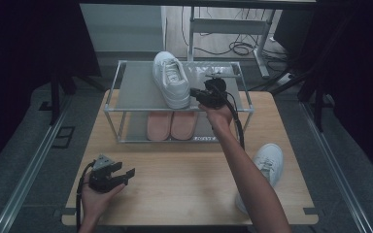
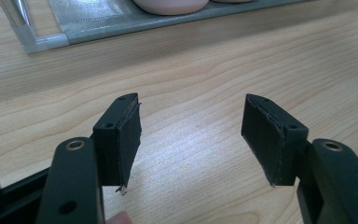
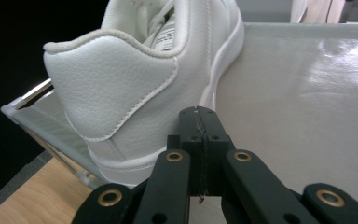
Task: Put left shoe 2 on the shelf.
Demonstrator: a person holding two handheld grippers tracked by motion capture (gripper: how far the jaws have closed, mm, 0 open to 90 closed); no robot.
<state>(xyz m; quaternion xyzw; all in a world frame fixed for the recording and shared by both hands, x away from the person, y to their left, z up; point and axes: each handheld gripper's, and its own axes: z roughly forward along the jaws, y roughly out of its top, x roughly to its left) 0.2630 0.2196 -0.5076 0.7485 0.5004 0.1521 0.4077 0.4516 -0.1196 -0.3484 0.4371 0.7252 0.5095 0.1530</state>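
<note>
One white sneaker point(image 1: 171, 79) is already sitting on the top shelf of the little metal shoe rack point(image 1: 114, 94), with its toe pointing away and its heel right at the front edge. In the right gripper view, that heel looks like it is sticking out a tiny bit past the shelf edge. The right gripper point(image 1: 193, 91) is resting just beside the heel, and its jaws are squeezed tight together with nothing between them, so it is not holding the shoe. I think it is nudging or has just let go, but I cannot tell if it is touching the shoe. Two pink slippers point(image 1: 171, 124) are lying side by side on the lower shelf. The other white sneaker point(image 1: 266, 164) is lying on the wooden table point(image 1: 175, 174), near the right edge, partly hiding behind the person's right arm, well apart from the rack. The left gripper point(image 1: 129, 174) is waiting low over the table near the front left, in the person's left hand point(image 1: 94, 199), and its jaws are standing wide with only bare wood showing between them. So about half the job is looking done: one sneaker is up, and its partner is waiting to be picked up and set next to it.
</note>
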